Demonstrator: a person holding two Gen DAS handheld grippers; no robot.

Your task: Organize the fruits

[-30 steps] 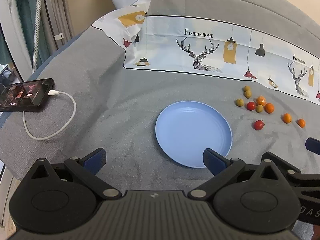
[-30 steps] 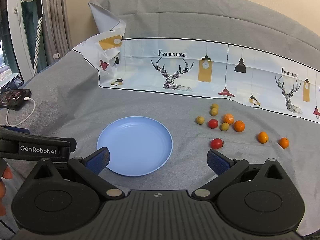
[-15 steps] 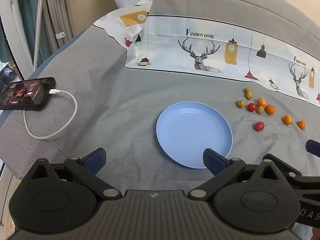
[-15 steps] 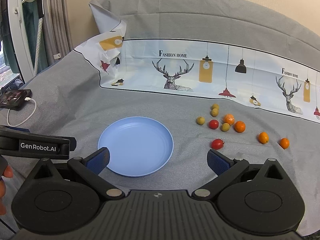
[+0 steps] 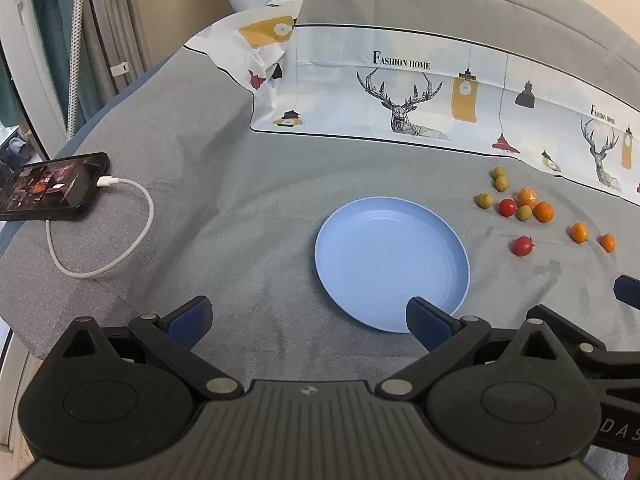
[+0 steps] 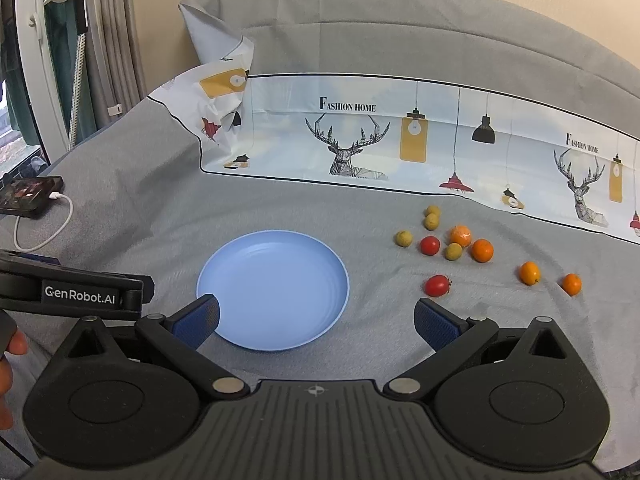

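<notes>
Blue-padded left tongs point(image 5: 308, 316) and right tongs point(image 6: 316, 318) both wide apart, empty, above the blue plate point(image 6: 276, 256).

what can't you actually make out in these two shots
- Phone screen content: too small and blurred in both views.
- Near rim of the blue plate: hidden behind a tong finger in each view.
- Small yellow-green fruits: too small to identify in either view.
- Right tongs in the left wrist view: cut off by the right edge.
- Left tongs in the right wrist view: cut off by the left edge.
</notes>
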